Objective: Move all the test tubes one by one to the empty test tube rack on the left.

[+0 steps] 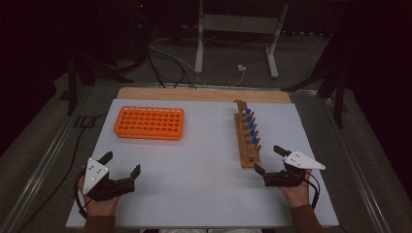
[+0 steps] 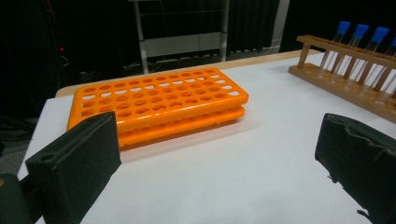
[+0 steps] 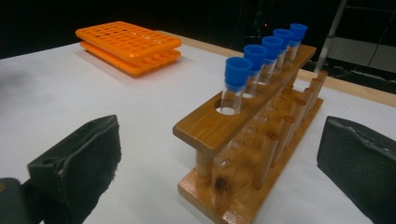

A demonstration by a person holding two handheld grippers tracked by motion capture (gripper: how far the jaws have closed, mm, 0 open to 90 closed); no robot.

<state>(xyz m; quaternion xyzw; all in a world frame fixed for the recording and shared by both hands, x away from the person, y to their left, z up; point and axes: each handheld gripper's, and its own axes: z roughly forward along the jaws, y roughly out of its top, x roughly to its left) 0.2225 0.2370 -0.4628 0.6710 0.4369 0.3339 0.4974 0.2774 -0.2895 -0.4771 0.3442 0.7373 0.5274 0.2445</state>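
Two hand-held grippers rest low over the white surface (image 1: 204,184), each with its jaws spread wide and nothing between them. Right hand-held gripper (image 1: 268,160) sits at the near end of the wooden rack (image 1: 248,141), just beside it but apart from it. Rack's long axis runs away from the person, so the five blue-capped tubes (image 1: 250,126) stand in a file receding from this gripper; in the right gripper view the nearest tube (image 3: 236,84) rises upright ahead and slightly left of centre, with one vacant hole in front of it at the rack's near end. Left hand-held gripper (image 1: 121,162) lies well apart from the rack, at the near left of the surface, and faces the orange tray (image 1: 149,122), which lies flat with its long side across the view and its holes unfilled. Judged from this layout, the right hand is much the nearer to the tubes, and a reach forward along the rack's axis, raised to cap height, would meet the first tube; the tray lies to the far left of it.
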